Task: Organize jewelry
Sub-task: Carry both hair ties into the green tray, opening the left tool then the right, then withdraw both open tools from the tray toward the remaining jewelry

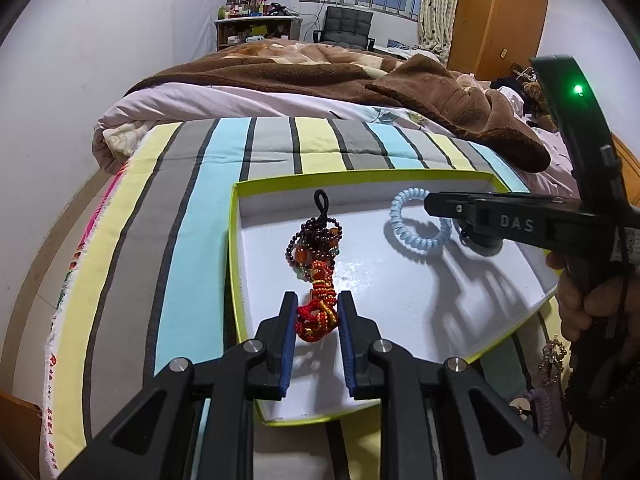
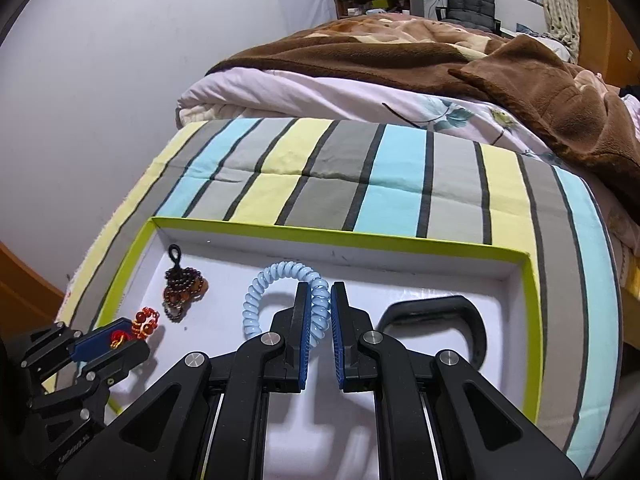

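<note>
A white box lid with a lime-green rim [image 1: 236, 240] [image 2: 534, 300] lies on the striped cloth. My left gripper [image 1: 318, 304] [image 2: 120, 338] is shut on the red and orange beaded bracelet [image 1: 318, 316] [image 2: 144, 322] inside the lid. A dark bead bracelet with a black loop [image 1: 316, 232] [image 2: 182, 284] lies just beyond it. My right gripper [image 2: 320, 292] [image 1: 430, 204] is closed on a light blue spiral hair tie [image 2: 276, 280] [image 1: 416, 224] over the lid. A black bangle [image 2: 460, 312] lies in the lid to the right.
The striped cloth [image 1: 192, 208] [image 2: 380, 176] covers the bed's foot, with a brown blanket [image 1: 320, 72] [image 2: 480, 60] behind. More jewelry [image 1: 554, 364] lies outside the lid at the right. A wall is on the left.
</note>
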